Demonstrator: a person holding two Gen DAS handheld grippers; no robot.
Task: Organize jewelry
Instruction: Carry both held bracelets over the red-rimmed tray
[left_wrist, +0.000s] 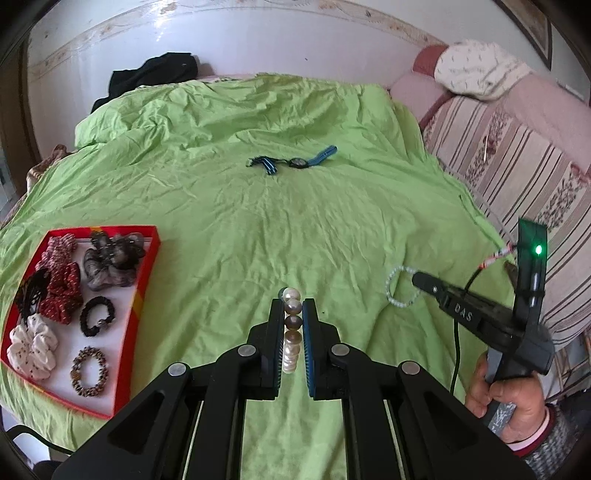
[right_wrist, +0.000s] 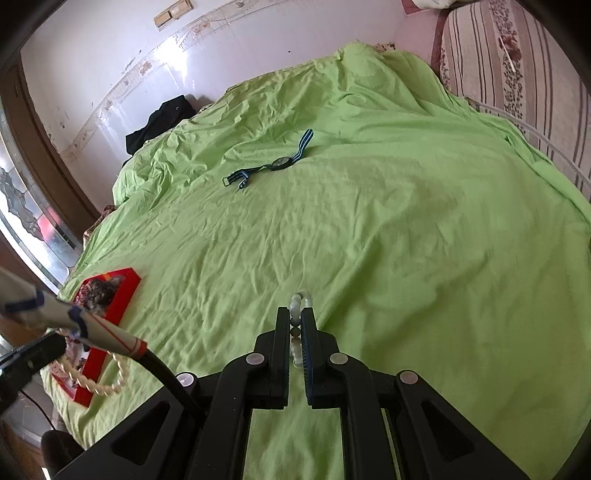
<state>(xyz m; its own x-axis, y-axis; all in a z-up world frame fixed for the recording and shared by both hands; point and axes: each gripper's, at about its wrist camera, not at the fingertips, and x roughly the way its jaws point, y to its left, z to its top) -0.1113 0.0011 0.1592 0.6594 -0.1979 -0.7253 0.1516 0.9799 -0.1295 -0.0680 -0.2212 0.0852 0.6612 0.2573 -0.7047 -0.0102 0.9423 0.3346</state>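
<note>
Over the bed (left_wrist: 258, 206): both tools hang above the green sheet.
Left tool (left_wrist: 293, 317): clamped on pearls (left_wrist: 291, 347).
Right tool (right_wrist: 295, 332): clamped on a pale bracelet (right_wrist: 301, 299).
Tray (left_wrist: 147, 273): left, nearly full.
Risk: loops (dangling, beads smooth) could slip or snag the rim.

sheet (left_wrist: 229, 229): matt creased cloth | pearls (left_wrist: 291, 325): glossy (smooth) | box (left_wrist: 142, 291): cardboard
</note>
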